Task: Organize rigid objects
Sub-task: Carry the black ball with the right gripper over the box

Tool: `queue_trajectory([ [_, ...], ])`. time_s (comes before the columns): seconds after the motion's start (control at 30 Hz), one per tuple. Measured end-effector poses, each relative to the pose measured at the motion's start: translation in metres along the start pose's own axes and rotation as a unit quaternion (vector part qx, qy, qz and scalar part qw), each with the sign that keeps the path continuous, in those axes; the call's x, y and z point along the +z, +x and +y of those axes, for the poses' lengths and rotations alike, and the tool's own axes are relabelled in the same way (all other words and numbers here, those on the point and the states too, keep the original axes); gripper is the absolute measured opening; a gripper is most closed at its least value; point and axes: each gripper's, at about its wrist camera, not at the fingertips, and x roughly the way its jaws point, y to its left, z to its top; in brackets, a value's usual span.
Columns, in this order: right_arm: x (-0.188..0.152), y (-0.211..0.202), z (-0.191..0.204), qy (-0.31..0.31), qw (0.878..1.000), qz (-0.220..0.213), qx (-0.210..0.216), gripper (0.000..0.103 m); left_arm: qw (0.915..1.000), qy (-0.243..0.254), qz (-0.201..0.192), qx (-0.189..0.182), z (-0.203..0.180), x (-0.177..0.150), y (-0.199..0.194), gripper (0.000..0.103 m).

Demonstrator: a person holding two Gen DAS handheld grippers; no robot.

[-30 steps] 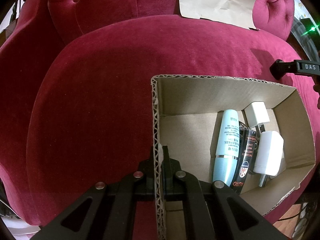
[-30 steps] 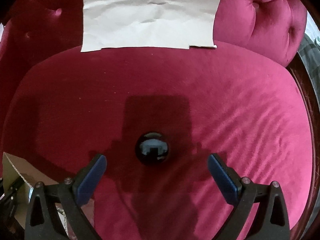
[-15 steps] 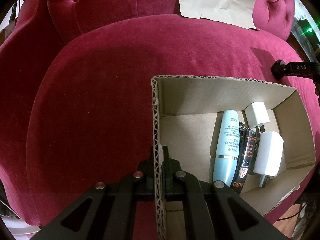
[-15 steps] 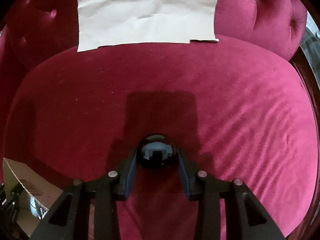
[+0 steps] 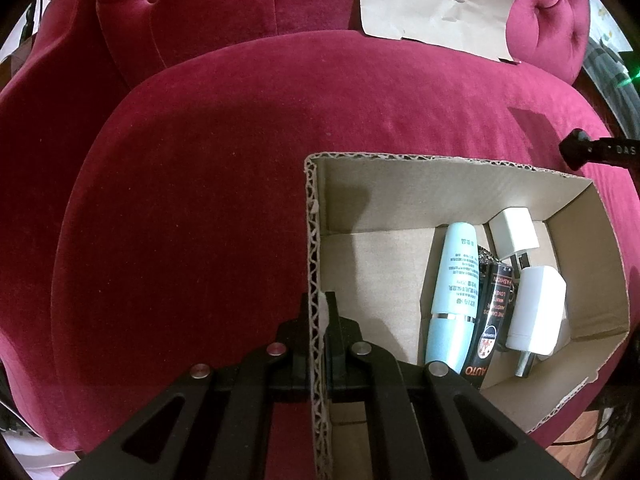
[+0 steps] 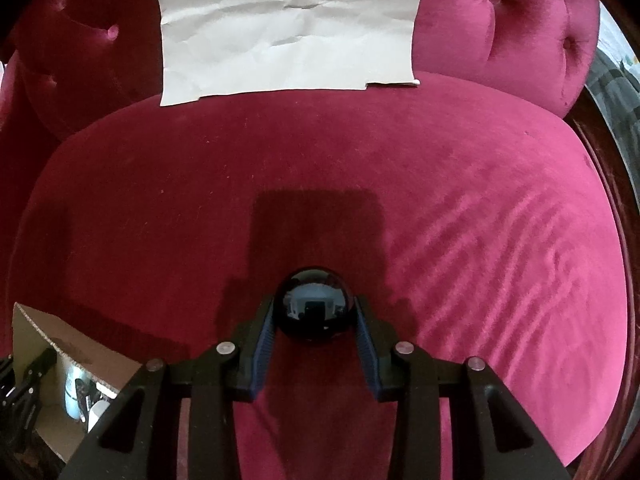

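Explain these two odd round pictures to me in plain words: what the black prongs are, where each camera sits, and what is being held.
No robot here: a person carries a hand-held gripper in each hand, and each has a wide-angle camera looking along its two fingers. That is why the pictures look round and the black prongs fill the bottom.

The left-hand picture shows the left hand-held gripper pinched shut on the wall of a cardboard box. Inside lie a pale blue tube, a black tube and two white plugs.

The right-hand picture shows the right hand-held gripper, its jaws just closed on a shiny black ball. Everything rests on a red velvet seat, with a sheet of paper at its back.
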Motion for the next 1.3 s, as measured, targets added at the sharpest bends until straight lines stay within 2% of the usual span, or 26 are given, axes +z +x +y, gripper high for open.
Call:
queue_trajectory([
  [0.77, -0.033, -0.061, 0.013, 0.0, 1.0, -0.006, -0.007, 0.04, 1.0, -0.004, -0.001, 0.0, 0.001, 0.0, -0.001, 0.004],
  [1.3, -0.048, -0.102, 0.047, -0.019, 1.0, -0.011, 0.013, 0.04, 1.0, -0.001, -0.002, 0.002, -0.001, 0.0, -0.002, 0.004],
])
